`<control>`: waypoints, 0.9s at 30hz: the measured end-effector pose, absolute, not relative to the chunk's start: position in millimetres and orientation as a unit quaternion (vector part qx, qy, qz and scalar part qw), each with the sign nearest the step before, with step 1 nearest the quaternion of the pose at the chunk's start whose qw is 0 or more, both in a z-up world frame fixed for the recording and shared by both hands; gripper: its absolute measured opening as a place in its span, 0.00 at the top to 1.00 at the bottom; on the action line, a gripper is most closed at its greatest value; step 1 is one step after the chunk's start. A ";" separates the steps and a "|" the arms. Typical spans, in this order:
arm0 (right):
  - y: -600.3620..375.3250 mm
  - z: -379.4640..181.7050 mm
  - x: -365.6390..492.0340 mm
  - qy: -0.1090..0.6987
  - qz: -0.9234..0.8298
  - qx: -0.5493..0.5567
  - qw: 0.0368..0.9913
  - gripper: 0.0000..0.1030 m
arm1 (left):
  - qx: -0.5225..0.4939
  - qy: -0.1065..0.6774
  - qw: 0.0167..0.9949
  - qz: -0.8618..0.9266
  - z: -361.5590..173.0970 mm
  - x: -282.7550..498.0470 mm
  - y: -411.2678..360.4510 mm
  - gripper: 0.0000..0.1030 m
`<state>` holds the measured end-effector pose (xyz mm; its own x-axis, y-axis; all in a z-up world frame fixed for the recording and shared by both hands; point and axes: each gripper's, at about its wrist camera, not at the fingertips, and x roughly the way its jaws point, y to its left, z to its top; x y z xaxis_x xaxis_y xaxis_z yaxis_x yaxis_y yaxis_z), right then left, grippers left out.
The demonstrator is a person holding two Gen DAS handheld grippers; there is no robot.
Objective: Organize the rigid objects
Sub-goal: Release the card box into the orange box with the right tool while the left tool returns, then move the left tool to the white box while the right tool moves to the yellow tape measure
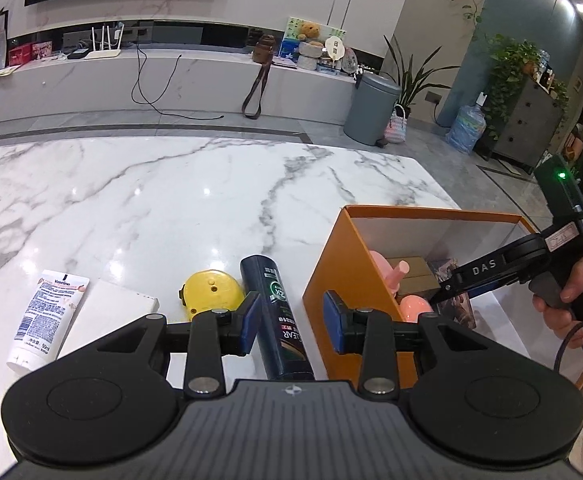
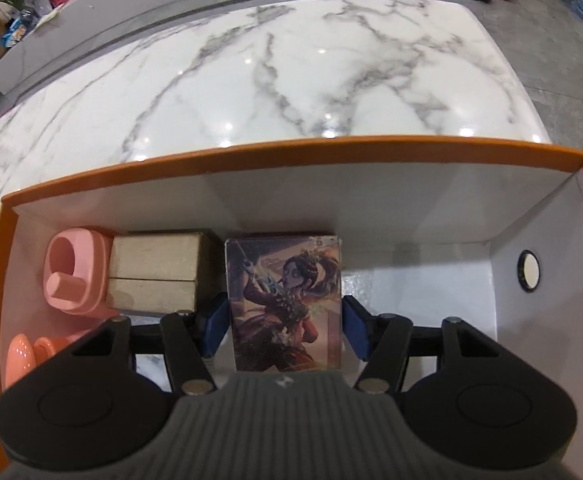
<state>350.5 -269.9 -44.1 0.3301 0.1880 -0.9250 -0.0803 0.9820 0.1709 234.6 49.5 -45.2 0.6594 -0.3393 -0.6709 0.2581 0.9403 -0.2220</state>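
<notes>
Only right wrist view shows picture card [image 2: 285,304] between right gripper [image 2: 285,330] pads.

A: What lies by the left gripper [image 1: 292,322]?
B: A dark bottle [image 1: 279,312] on the marble table [image 1: 151,200], touching the left pad; jaws apart; yellow disc [image 1: 211,292] and white tube [image 1: 47,316] further left.
A: And right?
B: The orange box [image 1: 347,272]; the right gripper [image 1: 447,292] reaches inside.
</notes>
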 end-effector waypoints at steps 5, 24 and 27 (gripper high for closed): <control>-273.9 -37.6 343.7 0.569 0.092 0.060 0.815 0.42 | -0.048 0.379 0.910 -0.161 -44.4 232.8 49.7 0.60; -263.8 -7.0 314.5 0.523 0.105 0.034 0.845 0.64 | -0.018 0.389 0.912 -0.128 -24.8 225.8 63.1 0.60; -248.7 22.2 298.8 0.480 0.129 0.017 0.868 0.64 | -0.008 0.392 0.913 -0.110 -18.6 222.9 78.2 0.60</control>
<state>298.8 -248.7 22.2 0.5069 0.2393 -0.8281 -0.2074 0.9663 0.1523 222.9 78.2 -18.6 0.6688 -0.2073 -0.7140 0.1941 0.9757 -0.1015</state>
